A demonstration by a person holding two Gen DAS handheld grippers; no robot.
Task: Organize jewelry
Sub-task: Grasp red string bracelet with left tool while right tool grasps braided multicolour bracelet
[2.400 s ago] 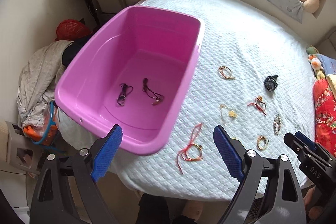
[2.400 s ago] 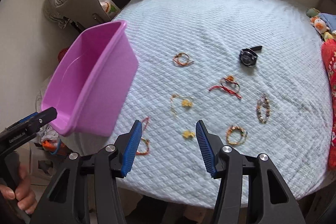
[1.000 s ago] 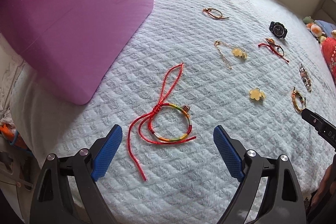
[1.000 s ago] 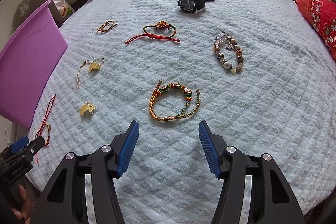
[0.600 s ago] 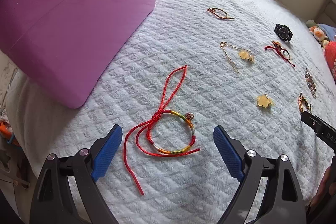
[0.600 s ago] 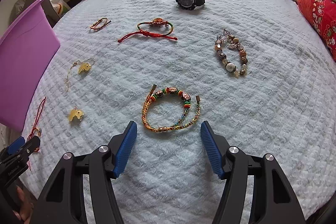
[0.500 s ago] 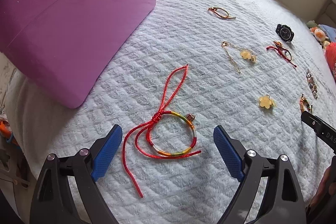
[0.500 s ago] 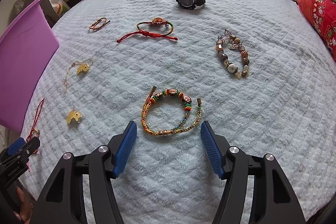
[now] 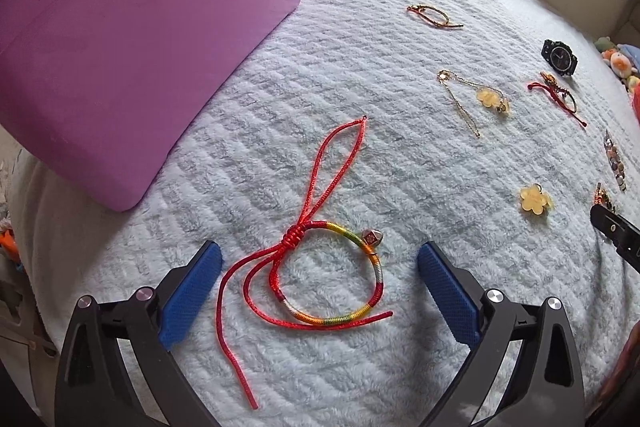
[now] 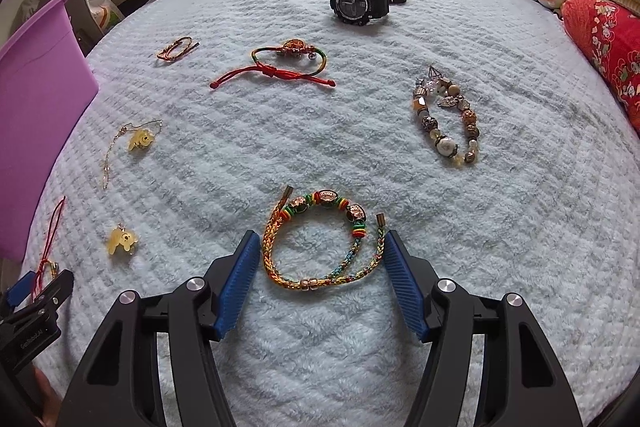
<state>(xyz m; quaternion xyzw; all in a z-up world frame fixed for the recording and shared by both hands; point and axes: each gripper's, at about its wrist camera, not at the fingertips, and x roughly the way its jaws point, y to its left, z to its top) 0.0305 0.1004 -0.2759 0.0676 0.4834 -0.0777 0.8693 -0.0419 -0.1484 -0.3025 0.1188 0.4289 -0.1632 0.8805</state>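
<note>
Both grippers have fingers spread, straddling their targets on the bed (image 9: 400,147): left gripper (image 9: 318,263) around the red cord bracelet (image 9: 332,279), right gripper (image 10: 318,255) around the braided bracelet (image 10: 324,243), ready to pinch each for the bin (image 9: 140,27) at far left.

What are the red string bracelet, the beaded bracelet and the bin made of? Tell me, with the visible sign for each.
Red string bracelet: looks like satin cord, shiny, knotted, part wrapped in multicoloured thread, with a small metallic-looking charm.

Beaded bracelet: assorted beads, some seemingly metal, one pearly white; real materials cannot be told.

Bin: probably moulded plastic, smooth matte purple wall with rounded corner.
</note>
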